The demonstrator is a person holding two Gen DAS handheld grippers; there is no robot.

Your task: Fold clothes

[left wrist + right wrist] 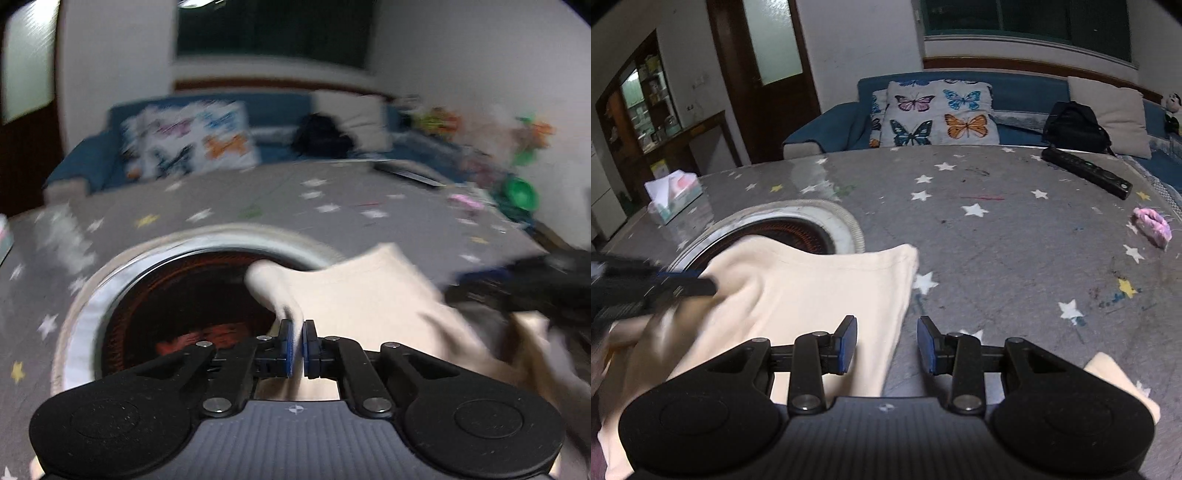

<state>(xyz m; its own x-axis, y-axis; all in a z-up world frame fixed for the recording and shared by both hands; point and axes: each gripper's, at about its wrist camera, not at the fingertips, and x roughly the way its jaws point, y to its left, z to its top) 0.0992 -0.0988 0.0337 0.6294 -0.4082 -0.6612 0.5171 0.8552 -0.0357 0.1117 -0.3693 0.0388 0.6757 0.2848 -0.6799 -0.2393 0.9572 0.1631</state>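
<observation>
Left-wrist view (motion-blurred). The left gripper [298, 341] has its blue-padded jaws drawn nearly together on a raised fold of the cream-coloured cotton garment [369, 295], which is pinched between the pads and stretches away ahead and to the right of the fingers. Directly ahead and to the left lies a round metal-rimmed heater recess [177, 291] set into the grey star-printed tablecloth [258, 199]; the lifted fold hangs over its right edge. The other gripper appears as a dark blur at the far right.

Right-wrist view. The right gripper [886, 345] stands with its jaws spread wide and nothing between them; the garment's right edge passes under the left finger [846, 345], while bare tablecloth shows in the gap. The garment spreads ahead-left, its far hem reaching the rim of the recess, and a further cream portion shows beside the right finger's base. The left gripper, blurred, meets the cloth at far left. Ahead-right lie a black remote control [1086, 171] and a pink crumpled object [1152, 224]; ahead-left, a tissue box [674, 197]. Beyond the table stands a blue sofa [1027, 90] with a butterfly-print cushion [938, 112].
</observation>
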